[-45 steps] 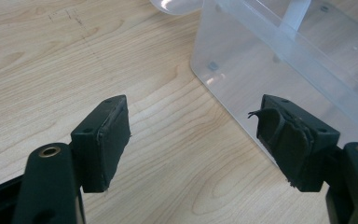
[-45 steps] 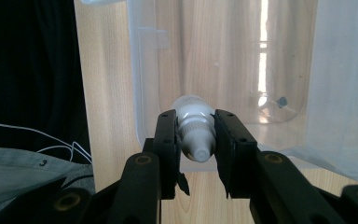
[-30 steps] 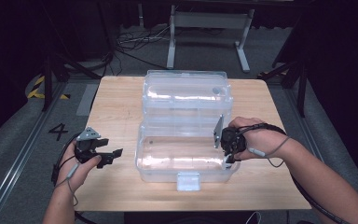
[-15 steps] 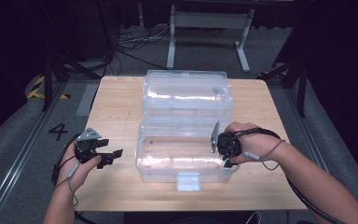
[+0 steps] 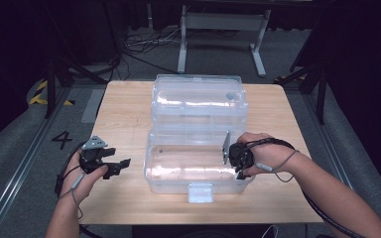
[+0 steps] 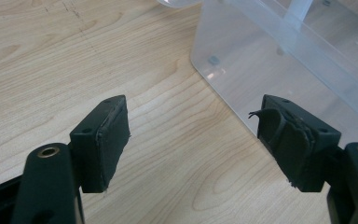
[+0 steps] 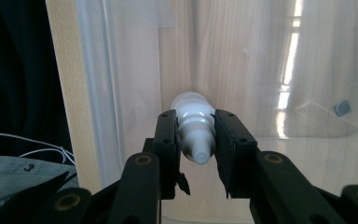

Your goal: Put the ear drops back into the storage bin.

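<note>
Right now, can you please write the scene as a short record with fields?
surface: wooden table
container: clear plastic box, lid open toward the far side
left tool: open, holds nothing, over the table left of the box
right tool: shut on a small white bottle, at the right end of the box
bottle pose: nozzle points toward the camera on the tool
</note>
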Demonstrator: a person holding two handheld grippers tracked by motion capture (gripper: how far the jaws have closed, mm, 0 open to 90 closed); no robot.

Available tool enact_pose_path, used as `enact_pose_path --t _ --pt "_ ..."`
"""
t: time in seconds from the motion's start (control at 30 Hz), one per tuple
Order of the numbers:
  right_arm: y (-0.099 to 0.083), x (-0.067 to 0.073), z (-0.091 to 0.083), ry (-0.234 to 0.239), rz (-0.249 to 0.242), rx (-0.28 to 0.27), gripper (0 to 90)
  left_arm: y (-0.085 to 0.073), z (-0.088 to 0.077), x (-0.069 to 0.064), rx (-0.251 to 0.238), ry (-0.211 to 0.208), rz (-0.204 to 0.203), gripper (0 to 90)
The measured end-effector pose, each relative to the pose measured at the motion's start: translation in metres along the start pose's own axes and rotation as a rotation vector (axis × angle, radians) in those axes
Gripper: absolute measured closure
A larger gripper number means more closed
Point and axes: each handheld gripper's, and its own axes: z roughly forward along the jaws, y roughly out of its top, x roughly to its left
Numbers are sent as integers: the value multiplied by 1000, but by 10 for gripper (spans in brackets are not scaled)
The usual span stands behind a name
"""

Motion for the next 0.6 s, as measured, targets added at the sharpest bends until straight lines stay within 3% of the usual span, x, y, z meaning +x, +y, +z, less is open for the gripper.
enact_pose_path --t 0.6 --pt "0 -1 6 -10 1 10 710 0 1 0 5 -2 1 250"
